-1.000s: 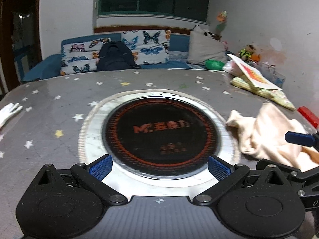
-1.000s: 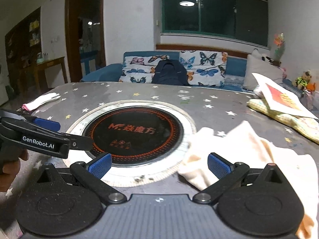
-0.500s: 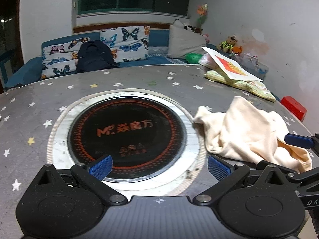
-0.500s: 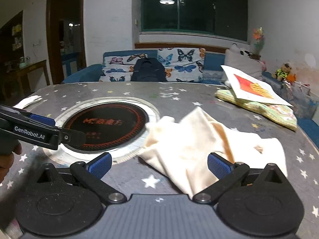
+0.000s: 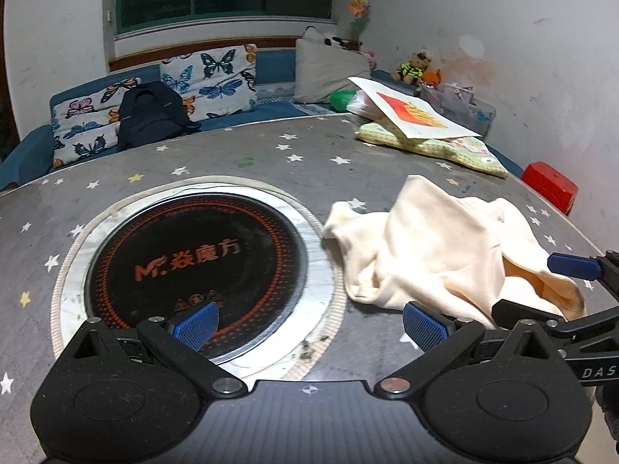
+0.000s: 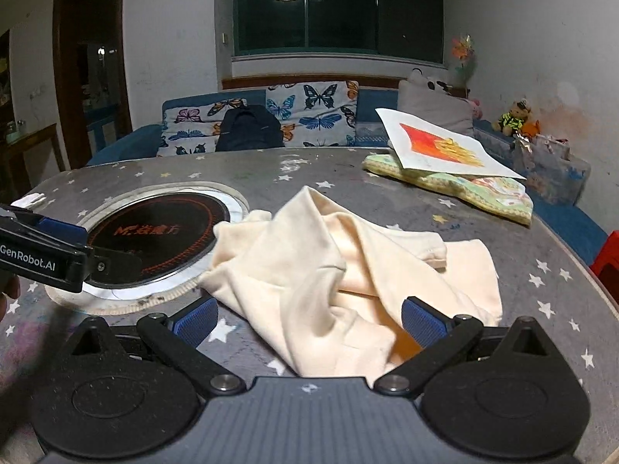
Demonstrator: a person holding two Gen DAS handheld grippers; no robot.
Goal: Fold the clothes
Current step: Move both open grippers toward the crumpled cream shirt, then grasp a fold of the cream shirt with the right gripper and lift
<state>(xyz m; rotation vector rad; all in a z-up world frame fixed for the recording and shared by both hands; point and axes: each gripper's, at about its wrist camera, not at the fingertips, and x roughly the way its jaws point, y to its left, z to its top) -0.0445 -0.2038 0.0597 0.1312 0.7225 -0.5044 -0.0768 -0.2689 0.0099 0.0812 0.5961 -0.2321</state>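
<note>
Left wrist view: left gripper [image 5: 307,323] low over the star-patterned bench [image 5: 240,162], fingers [image 5: 195,324] spread wide apart, nothing between them. Black round hotplate [image 5: 195,257] just ahead; crumpled cream garment [image 5: 437,251] lying on the bench to its right, touching the hotplate's pale rim.

Right wrist view: right gripper [image 6: 307,319] with fingers [image 6: 419,323] apart, straddling the near edge of the cream garment [image 6: 329,270], not clamped. Folded patterned cloth [image 6: 464,189] beyond, under a printed sheet [image 6: 441,147].
</note>
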